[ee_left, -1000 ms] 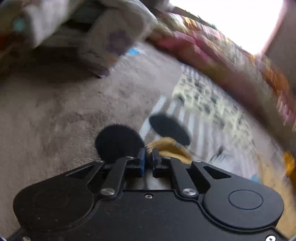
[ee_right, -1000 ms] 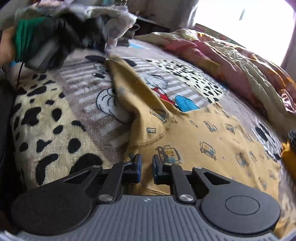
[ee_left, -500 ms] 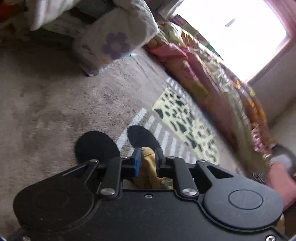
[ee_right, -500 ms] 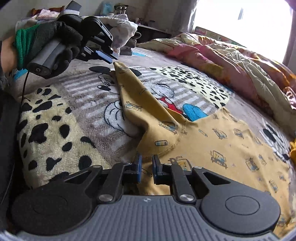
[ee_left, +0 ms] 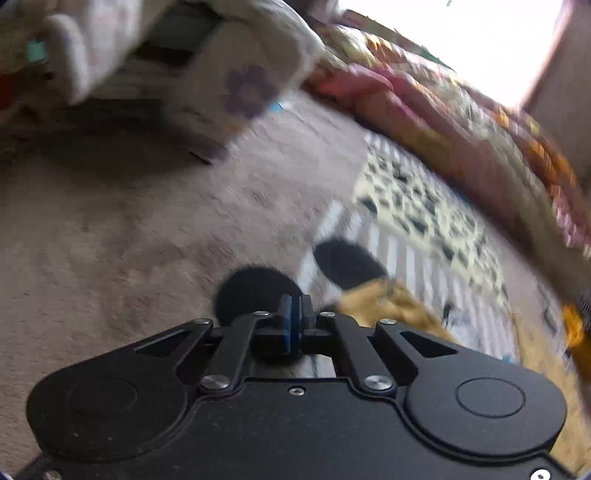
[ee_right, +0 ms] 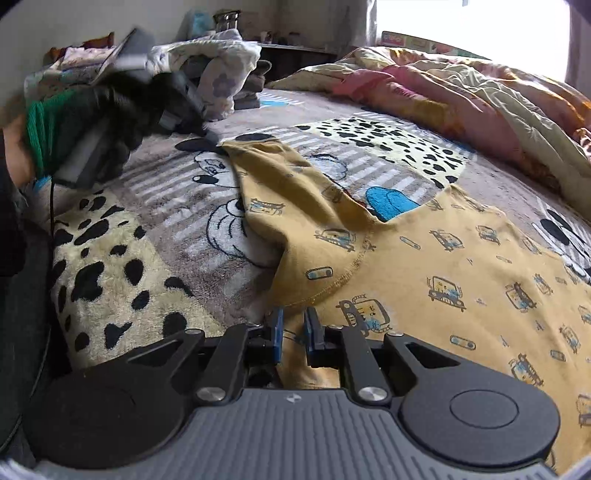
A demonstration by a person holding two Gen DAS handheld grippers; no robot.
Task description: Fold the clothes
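Pretty clearly a bedroom in someone's home: a bed (ee_right: 155,236) under a fuzzy cartoon blanket (ee_right: 207,206), a rumpled pink-and-yellow quilt (ee_right: 461,92) by the bright window (ee_right: 480,26), and loose laundry (ee_right: 218,70) heaped at the far end.

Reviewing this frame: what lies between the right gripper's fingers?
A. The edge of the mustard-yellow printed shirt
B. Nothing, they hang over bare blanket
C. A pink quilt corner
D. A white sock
A. In the right wrist view the right gripper has the hem of the mustard-yellow shirt running between its blue pads, near the sleeve seam, on the spotted blanket.
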